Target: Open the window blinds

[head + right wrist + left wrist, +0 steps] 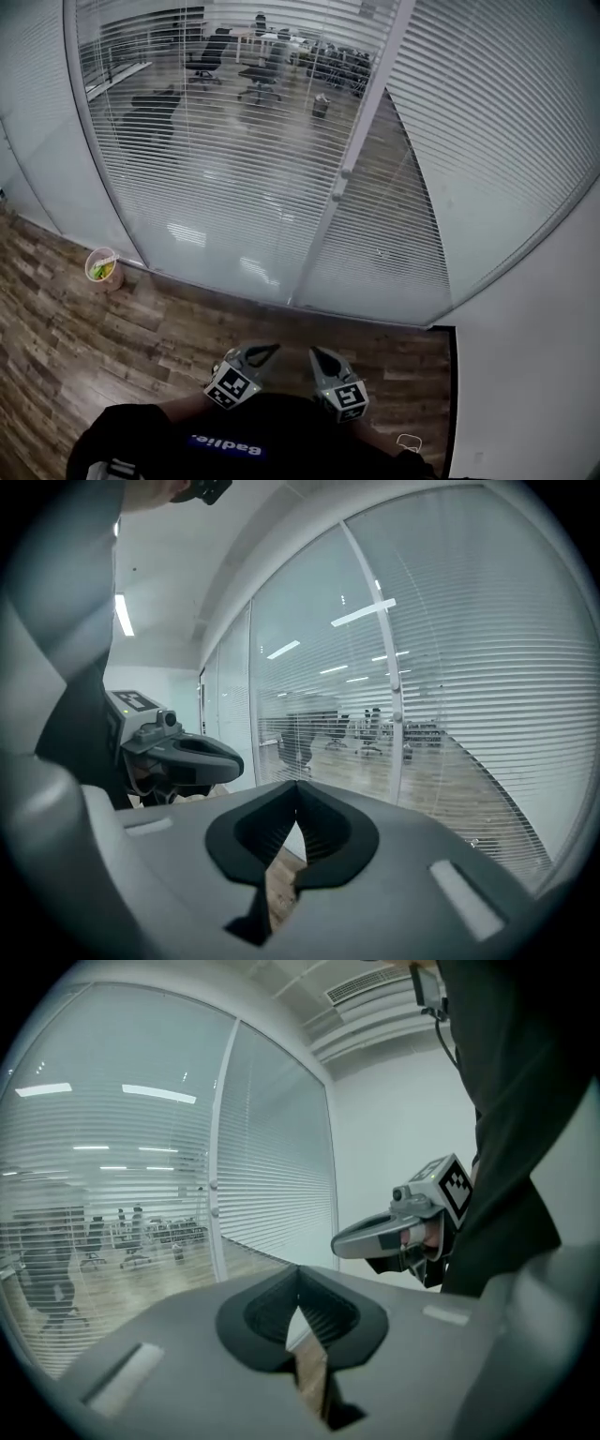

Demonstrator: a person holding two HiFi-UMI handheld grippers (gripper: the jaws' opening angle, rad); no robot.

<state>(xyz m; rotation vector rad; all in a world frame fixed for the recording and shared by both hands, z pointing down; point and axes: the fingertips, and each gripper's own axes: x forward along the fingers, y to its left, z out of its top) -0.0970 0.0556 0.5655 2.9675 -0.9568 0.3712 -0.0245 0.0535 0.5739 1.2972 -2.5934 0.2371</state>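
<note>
White slatted blinds hang behind a glass wall: the left panel [225,159] has slats tilted so the office beyond shows through, while the right panel [487,122] looks more closed. A white upright post [342,178] with small knobs [338,193] stands between them; it also shows in the left gripper view [214,1194] and the right gripper view [397,705]. My left gripper [270,352] [299,1283] and right gripper [315,353] [297,799] are held close to my body, side by side, well short of the glass. Both are shut, with nothing in them.
A small bin [101,268] with yellow-green contents stands on the wood floor [112,347] at the foot of the glass on the left. A white wall [534,375] closes the right side. Office chairs [262,80] stand beyond the glass.
</note>
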